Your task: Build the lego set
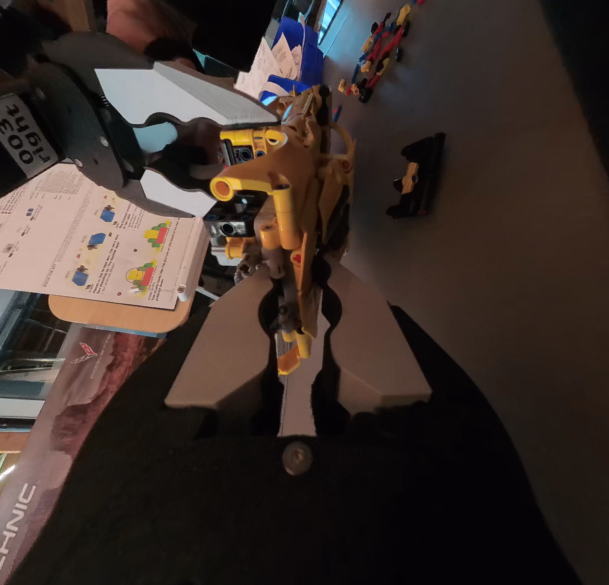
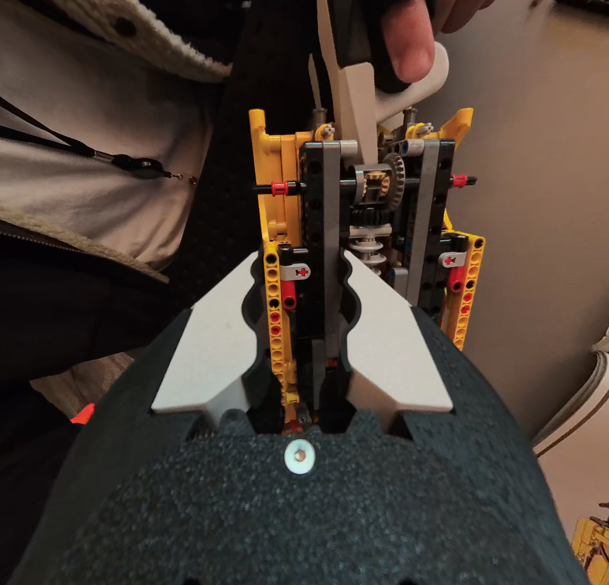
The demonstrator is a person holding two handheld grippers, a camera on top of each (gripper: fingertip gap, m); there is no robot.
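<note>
The yellow, black and grey lego car model [image 1: 296, 187] is held in the air between both grippers. My left gripper [image 1: 293, 285] is shut on its yellow side panels, with the model sticking out ahead of the fingers. My right gripper [image 1: 244, 167] comes in from the upper left and clamps the model's end. In the right wrist view the right gripper [image 2: 303, 259] is shut on the model [image 2: 372, 193], across a yellow holed beam [image 2: 275, 305] and the black and grey frame. A white finger [image 2: 356, 114] of the left gripper and a hand show behind the gears.
Loose red, blue, yellow and black pieces [image 1: 382, 51] lie on the grey table [image 1: 494, 272] at the far side. A black sub-assembly [image 1: 415, 177] lies nearer. An instruction sheet on a clipboard [image 1: 99, 239], the set's box [image 1: 82, 404] and blue bins [image 1: 303, 51] stand to the left. Left tips to right tips: about 5 cm.
</note>
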